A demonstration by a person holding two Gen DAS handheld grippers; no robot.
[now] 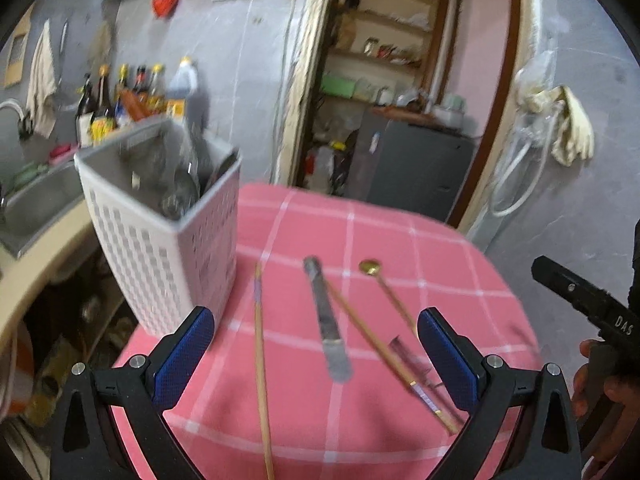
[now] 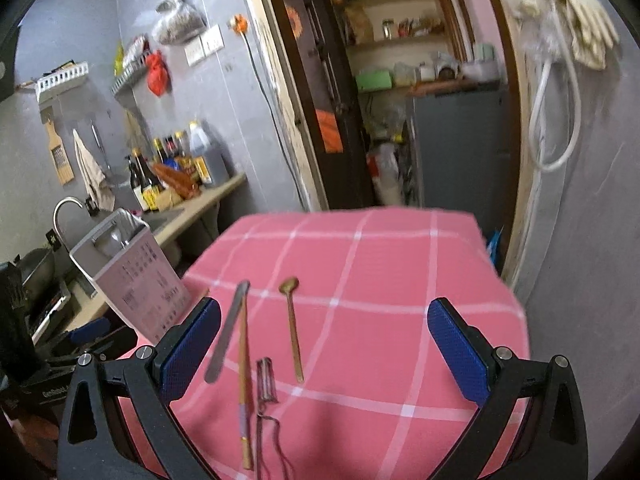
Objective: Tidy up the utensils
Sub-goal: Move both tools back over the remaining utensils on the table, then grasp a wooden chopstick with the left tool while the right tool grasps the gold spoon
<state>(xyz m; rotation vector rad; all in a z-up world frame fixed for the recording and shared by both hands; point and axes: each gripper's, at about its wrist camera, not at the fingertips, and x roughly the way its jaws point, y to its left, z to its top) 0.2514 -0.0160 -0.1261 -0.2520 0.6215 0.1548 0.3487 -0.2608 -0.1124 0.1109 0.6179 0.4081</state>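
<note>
A white perforated basket (image 1: 160,236) (image 2: 136,280) stands at the left edge of the pink checked tablecloth (image 1: 400,240) (image 2: 380,280) with dark utensils inside. On the cloth lie two wooden chopsticks (image 1: 261,360) (image 1: 384,344) (image 2: 244,380), a metal knife (image 1: 326,320) (image 2: 228,332), a gold spoon (image 1: 384,292) (image 2: 293,328) and a small peeler (image 1: 408,356) (image 2: 267,380). My left gripper (image 1: 316,356) hovers open above them, empty. My right gripper (image 2: 324,344) is open too, to the right of the utensils.
A counter with a sink (image 1: 36,204) and sauce bottles (image 1: 120,96) (image 2: 176,168) runs along the left. Behind the table is a doorway with shelves and a grey cabinet (image 1: 416,168) (image 2: 456,140). A hand holding the other gripper (image 1: 588,312) shows at the right edge.
</note>
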